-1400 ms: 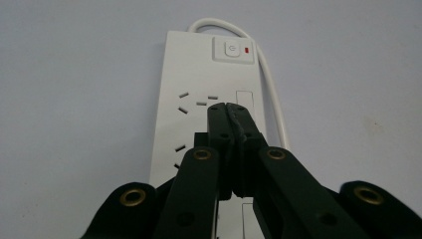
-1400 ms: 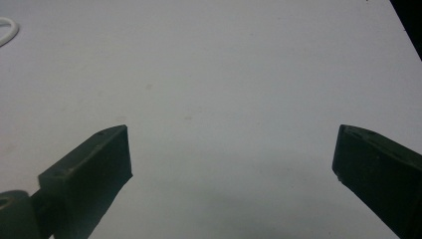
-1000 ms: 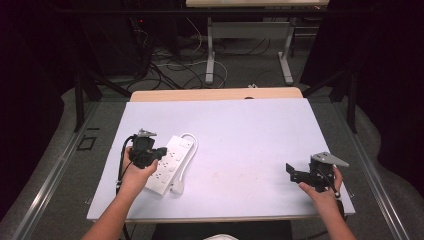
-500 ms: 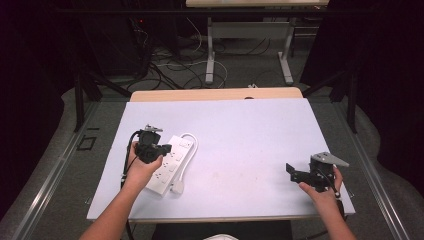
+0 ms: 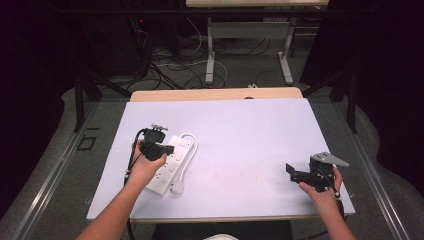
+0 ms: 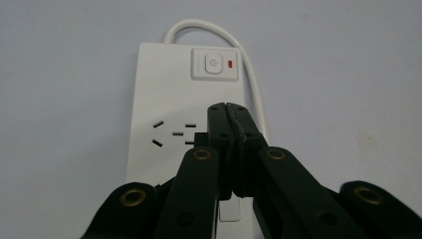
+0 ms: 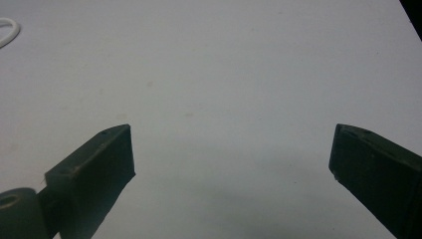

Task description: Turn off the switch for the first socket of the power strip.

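Observation:
A white power strip (image 5: 169, 169) lies on the left part of the white table (image 5: 250, 135), its cord (image 5: 189, 150) looping back to a plug (image 5: 177, 187) beside it. My left gripper (image 5: 159, 148) hovers over the strip, shut with nothing between its jaws. In the left gripper view the closed tips (image 6: 229, 106) point at the strip (image 6: 164, 89), beside a socket and just short of the power button (image 6: 213, 63) with its red mark. My right gripper (image 5: 292, 171) rests low at the table's right front, open and empty (image 7: 231, 154).
A wooden strip (image 5: 215, 94) borders the table's far edge. Beyond it, cables (image 5: 170, 65) and the legs of another table (image 5: 211, 55) stand on the floor. A bit of the white cord (image 7: 7, 30) shows in the right gripper view's top left corner.
My left gripper has shifted a little away from the person along the strip, towards its switch end. The right gripper has stayed where it was.

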Tool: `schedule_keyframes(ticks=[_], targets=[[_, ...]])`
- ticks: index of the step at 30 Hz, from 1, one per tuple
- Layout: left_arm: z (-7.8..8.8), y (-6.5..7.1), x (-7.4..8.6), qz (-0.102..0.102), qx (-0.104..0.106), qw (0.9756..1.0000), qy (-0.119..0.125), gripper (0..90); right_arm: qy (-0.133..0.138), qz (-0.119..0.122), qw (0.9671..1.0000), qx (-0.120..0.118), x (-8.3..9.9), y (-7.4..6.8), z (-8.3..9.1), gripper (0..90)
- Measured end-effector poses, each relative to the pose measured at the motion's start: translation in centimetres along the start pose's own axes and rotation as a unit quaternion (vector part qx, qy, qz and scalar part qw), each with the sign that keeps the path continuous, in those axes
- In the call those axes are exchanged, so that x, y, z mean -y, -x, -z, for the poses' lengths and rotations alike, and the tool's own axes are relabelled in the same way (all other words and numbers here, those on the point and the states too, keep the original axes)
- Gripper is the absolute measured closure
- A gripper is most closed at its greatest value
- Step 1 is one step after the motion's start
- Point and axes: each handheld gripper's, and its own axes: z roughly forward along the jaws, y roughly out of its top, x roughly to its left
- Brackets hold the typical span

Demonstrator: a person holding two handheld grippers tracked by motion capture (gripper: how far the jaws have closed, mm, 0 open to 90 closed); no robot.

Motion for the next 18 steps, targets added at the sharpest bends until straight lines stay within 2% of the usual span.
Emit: schedule_keyframes(ticks=[1,6,7,18], targets=[[-0.1,-0.1,-0.1,-0.005,0.002,1.0,-0.003,89.9,0.0,-0.001,1.0,0.0,0.0,0.0,0.0,3.4],[-0.6,0.1,-0.3,-0.004,-0.001,0.9999,-0.013,89.8,-0.001,-0.002,1.0,-0.001,0.0,0.0,0.0,3.4],[-0.8,0.2,-0.3,0.001,-0.002,0.9999,-0.013,89.9,-0.001,-0.002,1.0,-0.001,0.0,0.0,0.0,3.4],[-2.0,0.4,-0.3,-0.005,0.001,0.9995,-0.032,89.8,0.001,-0.005,1.0,0.001,0.0,0.0,-0.1,3.5]])
